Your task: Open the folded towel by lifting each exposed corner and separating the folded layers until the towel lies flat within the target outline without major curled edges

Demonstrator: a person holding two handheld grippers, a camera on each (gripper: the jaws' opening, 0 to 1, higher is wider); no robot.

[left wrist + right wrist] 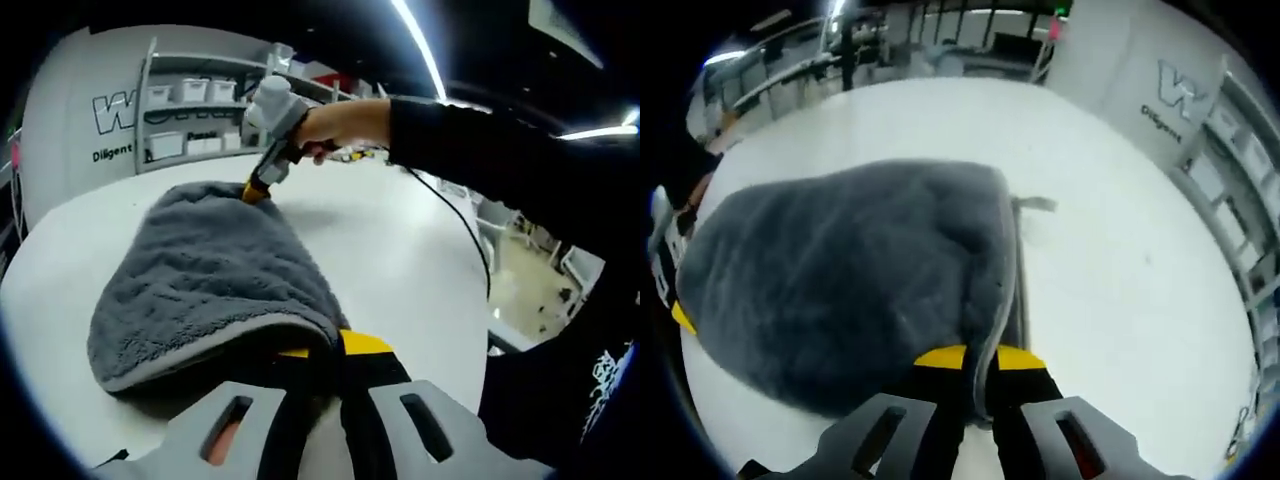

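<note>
In the left gripper view, my left gripper [322, 352] has its yellow-tipped jaws closed on the near edge of the grey towel [215, 270], right at the pale hem, with the cloth draped over the tips. The towel lies on the white table [400, 250] and bulges up in the middle, so it is slack between the two grips, not flat. Across it, the right gripper [256, 190], held by a hand [340, 125], bites the far edge; its tips are buried in the pile, and I judge them clamped on the cloth.

In the right gripper view, my right gripper [978, 362] shows its jaws together on a hem of the towel [840, 270], the edge running up between the yellow tips. A thin folded strip with a small tag end lies on the table [1100, 200] just beside the towel's right edge. At the far left rim I see a yellow tip of the left gripper [682, 318] against the towel's opposite edge.

I judge the step in hand to be the spreading: both opposite edges are gripped, and the layers are partly opened. I cannot make out any target outline on the table. The next move calls for drawing the two grips apart evenly, keeping the cloth low, so the bulge pulls out without curling the hems, then setting it down.
</note>
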